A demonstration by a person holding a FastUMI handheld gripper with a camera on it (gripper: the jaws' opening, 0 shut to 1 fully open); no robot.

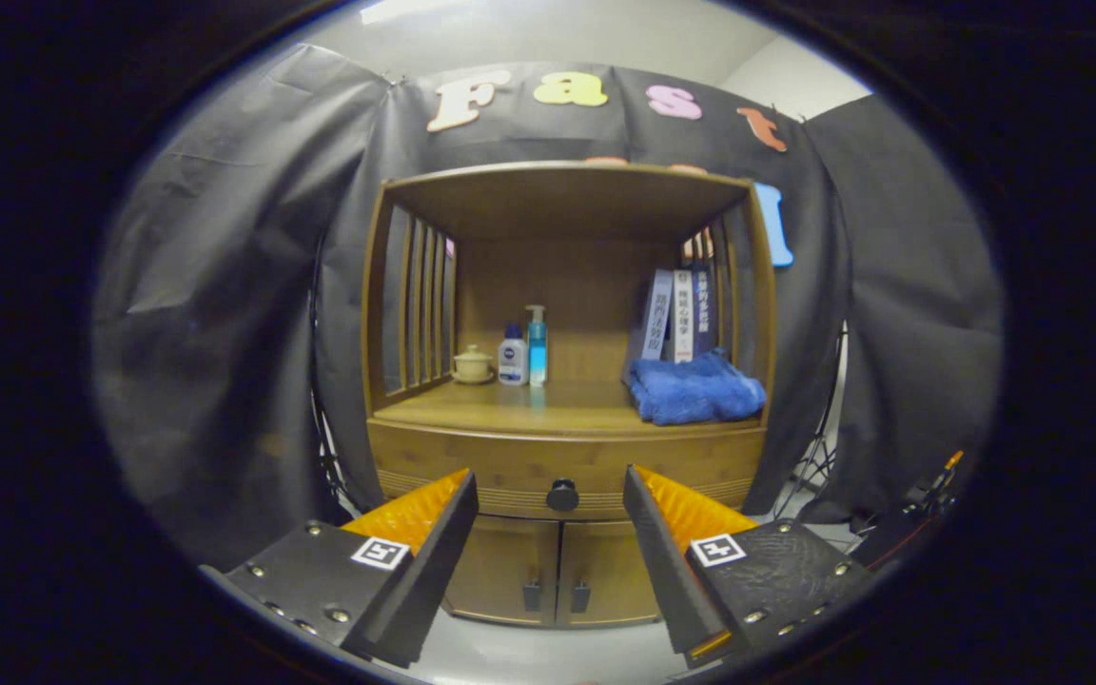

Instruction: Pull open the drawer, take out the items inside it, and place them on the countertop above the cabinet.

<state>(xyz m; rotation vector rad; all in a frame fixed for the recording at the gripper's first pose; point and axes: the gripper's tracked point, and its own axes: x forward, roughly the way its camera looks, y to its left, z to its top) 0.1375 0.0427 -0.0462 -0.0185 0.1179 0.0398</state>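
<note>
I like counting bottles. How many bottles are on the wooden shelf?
2. A white bottle stands beside a taller blue pump bottle, right of the small cup. None look hidden. The gripper is open, jaws apart before the drawer knob.

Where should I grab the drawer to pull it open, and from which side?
Grip the round dark knob at the middle of the closed drawer front, coming straight from the front. It juts out, so the open gripper fingers, already either side of it in line, can probably close across its sides.

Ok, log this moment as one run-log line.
phase: approach | hand-held gripper: open, empty | drawer: closed | knob: between fingertips, beyond them, untouched | countertop: towel, bottles
</note>
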